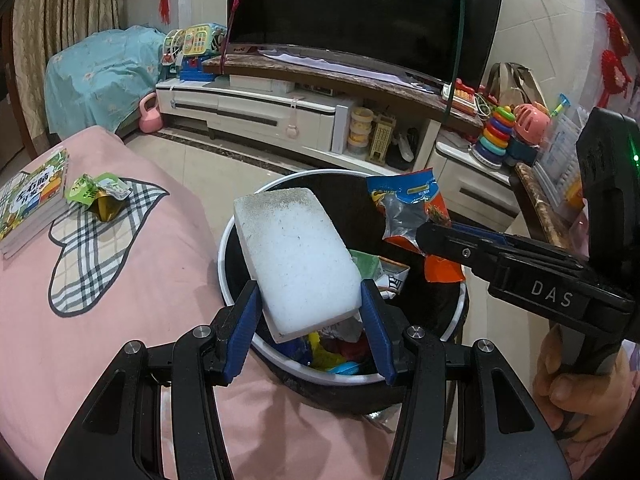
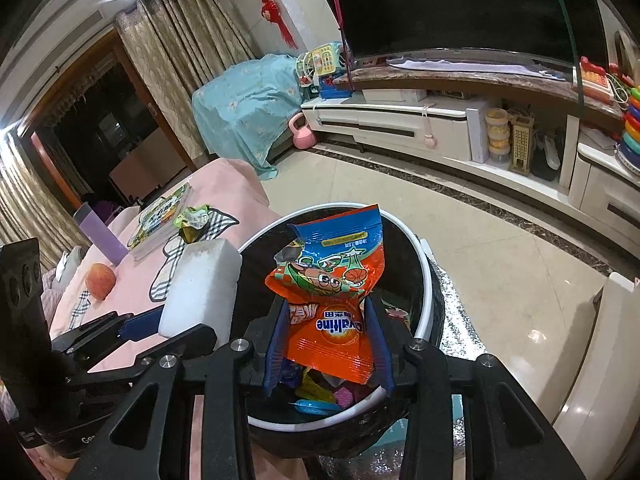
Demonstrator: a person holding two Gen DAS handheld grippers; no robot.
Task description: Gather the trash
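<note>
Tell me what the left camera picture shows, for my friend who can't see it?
The left hand-held gripper holds a white sponge block over a black trash bin full of wrappers. The right hand-held gripper holds an orange snack wrapper above the bin too. A crumpled green wrapper lies on the pink cloth.

Pretty clearly a lived-in family living room: big TV (image 1: 360, 12) on a long low media console (image 2: 400, 120), kids' toys like a stacking ring tower (image 1: 496, 136), curtains (image 2: 180, 80), red knot decorations (image 2: 272, 8), pink kettlebell (image 1: 150, 114).
</note>
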